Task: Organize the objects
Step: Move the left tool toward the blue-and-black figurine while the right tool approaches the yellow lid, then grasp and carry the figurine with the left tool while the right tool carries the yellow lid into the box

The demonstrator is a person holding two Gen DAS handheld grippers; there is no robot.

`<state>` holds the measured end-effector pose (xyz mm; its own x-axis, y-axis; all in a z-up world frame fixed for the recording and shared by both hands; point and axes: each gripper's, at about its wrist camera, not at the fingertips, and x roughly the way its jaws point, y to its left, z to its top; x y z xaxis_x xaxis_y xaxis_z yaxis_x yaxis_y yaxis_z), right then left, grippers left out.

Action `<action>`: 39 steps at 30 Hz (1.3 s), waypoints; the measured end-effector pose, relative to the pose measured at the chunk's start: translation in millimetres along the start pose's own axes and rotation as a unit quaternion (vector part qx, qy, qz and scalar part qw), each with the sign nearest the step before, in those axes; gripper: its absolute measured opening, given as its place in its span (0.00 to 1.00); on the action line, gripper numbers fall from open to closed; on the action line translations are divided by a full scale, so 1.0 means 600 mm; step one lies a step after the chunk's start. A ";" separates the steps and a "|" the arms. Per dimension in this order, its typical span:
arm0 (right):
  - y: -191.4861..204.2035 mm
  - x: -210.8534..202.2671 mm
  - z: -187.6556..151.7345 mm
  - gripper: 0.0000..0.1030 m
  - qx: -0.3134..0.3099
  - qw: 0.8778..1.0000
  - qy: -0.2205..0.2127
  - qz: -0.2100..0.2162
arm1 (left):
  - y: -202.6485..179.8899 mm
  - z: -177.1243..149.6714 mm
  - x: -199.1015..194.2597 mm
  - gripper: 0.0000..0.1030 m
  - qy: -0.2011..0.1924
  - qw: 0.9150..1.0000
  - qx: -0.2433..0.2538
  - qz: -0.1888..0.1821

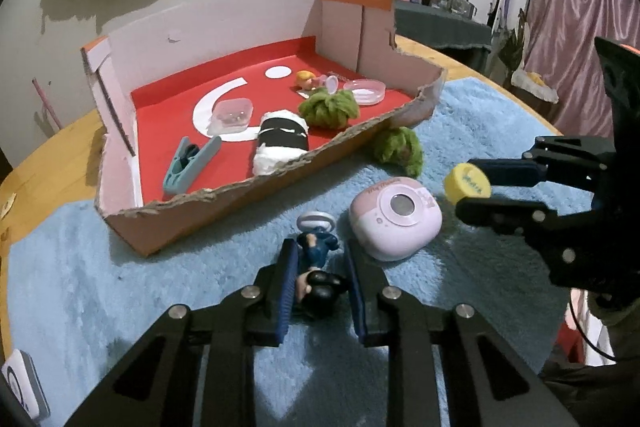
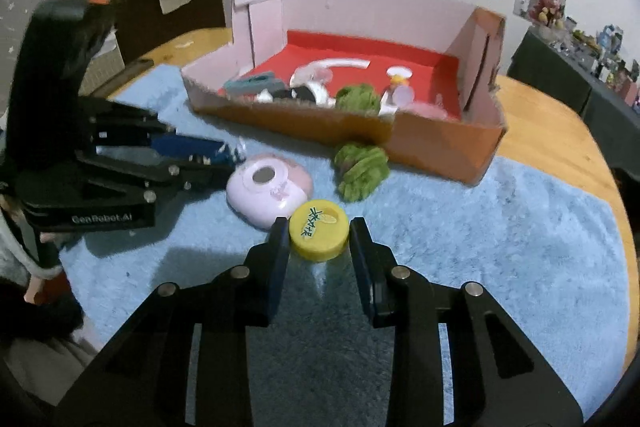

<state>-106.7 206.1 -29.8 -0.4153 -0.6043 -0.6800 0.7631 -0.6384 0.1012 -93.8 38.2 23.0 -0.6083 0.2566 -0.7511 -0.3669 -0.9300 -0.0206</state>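
Observation:
A torn cardboard box (image 1: pixel 248 187) with a red floor sits on a blue mat (image 1: pixel 100 267). In it lie a blue clip (image 1: pixel 188 165), a clear case (image 1: pixel 232 113), a black-and-white roll (image 1: pixel 282 141), a green pom-pom (image 1: pixel 330 107), a small doll (image 1: pixel 306 79) and a clear dish (image 1: pixel 366 89). My left gripper (image 1: pixel 322 263) is around a dark-haired figurine (image 1: pixel 318 269) that lies on the mat. My right gripper (image 2: pixel 320 239) is shut on a yellow cap (image 2: pixel 318 229), above the mat. It also shows in the left wrist view (image 1: pixel 466 185).
A pink toy camera (image 1: pixel 396 223) and a second green pom-pom (image 1: pixel 400 149) lie on the mat by the box front. The mat covers a round wooden table (image 2: pixel 560 131). A white device (image 1: pixel 22 387) sits at the mat's near left corner.

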 end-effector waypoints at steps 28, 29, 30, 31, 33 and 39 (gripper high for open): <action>0.004 -0.038 0.105 0.28 -0.016 0.999 -0.040 0.017 | 0.029 0.087 -0.084 0.24 -0.058 0.998 -0.033 -0.017; -0.001 -0.032 0.121 0.28 -0.018 0.999 -0.038 0.017 | 0.036 0.101 -0.078 0.24 -0.055 0.998 -0.036 -0.016; -0.003 -0.027 0.131 0.28 -0.020 0.999 -0.036 0.016 | 0.041 0.113 -0.072 0.24 -0.052 0.998 -0.040 -0.015; -0.007 -0.018 0.147 0.28 -0.024 0.999 -0.030 0.017 | 0.048 0.125 -0.065 0.24 -0.048 0.998 -0.044 -0.013; -0.014 -0.002 0.173 0.28 -0.030 0.999 -0.023 0.020 | 0.062 0.156 -0.047 0.24 -0.041 0.998 -0.047 -0.012; -0.044 0.056 0.241 0.28 -0.033 0.999 0.012 0.016 | 0.095 0.217 0.000 0.24 -0.020 0.998 -0.056 0.013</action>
<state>-212.6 133.7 49.9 -0.3791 -0.6123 -0.6938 0.8073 -0.5853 0.0754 -206.0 19.2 107.8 -0.6449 0.2394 -0.7258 -0.2705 -0.9597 -0.0762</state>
